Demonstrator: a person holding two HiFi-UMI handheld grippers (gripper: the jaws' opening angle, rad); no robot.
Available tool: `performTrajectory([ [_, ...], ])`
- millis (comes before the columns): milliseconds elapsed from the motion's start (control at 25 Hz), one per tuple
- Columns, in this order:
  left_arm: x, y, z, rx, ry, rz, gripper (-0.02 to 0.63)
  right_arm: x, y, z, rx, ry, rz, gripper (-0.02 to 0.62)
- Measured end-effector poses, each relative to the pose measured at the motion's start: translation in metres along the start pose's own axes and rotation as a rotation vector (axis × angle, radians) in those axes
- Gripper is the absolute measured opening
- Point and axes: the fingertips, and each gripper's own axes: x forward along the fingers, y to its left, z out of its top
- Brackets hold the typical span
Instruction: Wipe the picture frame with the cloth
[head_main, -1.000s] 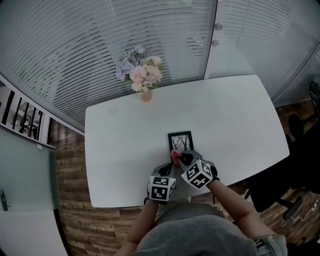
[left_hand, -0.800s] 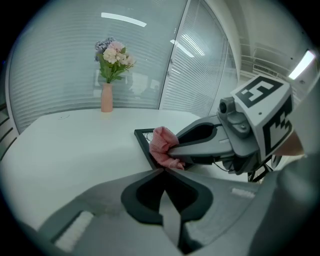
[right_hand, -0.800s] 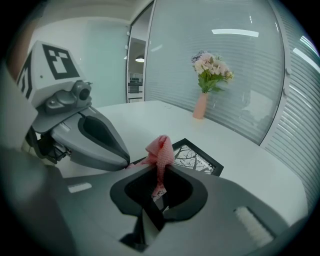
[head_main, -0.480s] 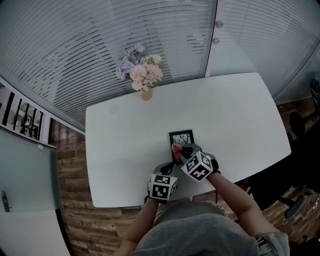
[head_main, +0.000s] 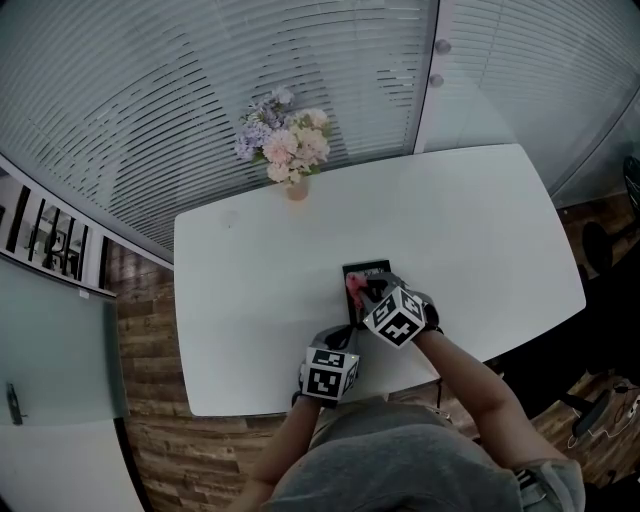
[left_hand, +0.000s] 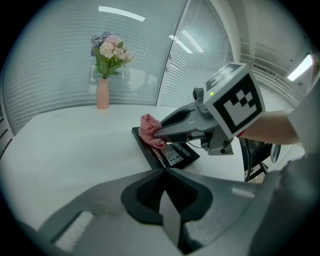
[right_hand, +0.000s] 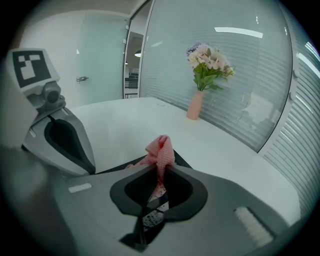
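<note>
picture frame (left_hand: 175, 156) lies flat on the white table (head_main: 250, 260) near my edge. my right gripper (head_main: 362, 292) pinches the pink cloth (right_hand: 160, 150) down on its far corner. my left gripper (left_hand: 164, 175) hangs just beside, jaws together, empty. the frame looks light, stiff and likely to slide, with fragile glass; i'd pin a bare corner.
</note>
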Motion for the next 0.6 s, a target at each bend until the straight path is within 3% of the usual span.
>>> performTrajectory([
  [600, 0.000, -0.001, -0.001, 0.000, 0.016, -0.003, 0.005, 0.014, -0.020, 0.007, 0.004, 0.015, -0.028, 0.042],
])
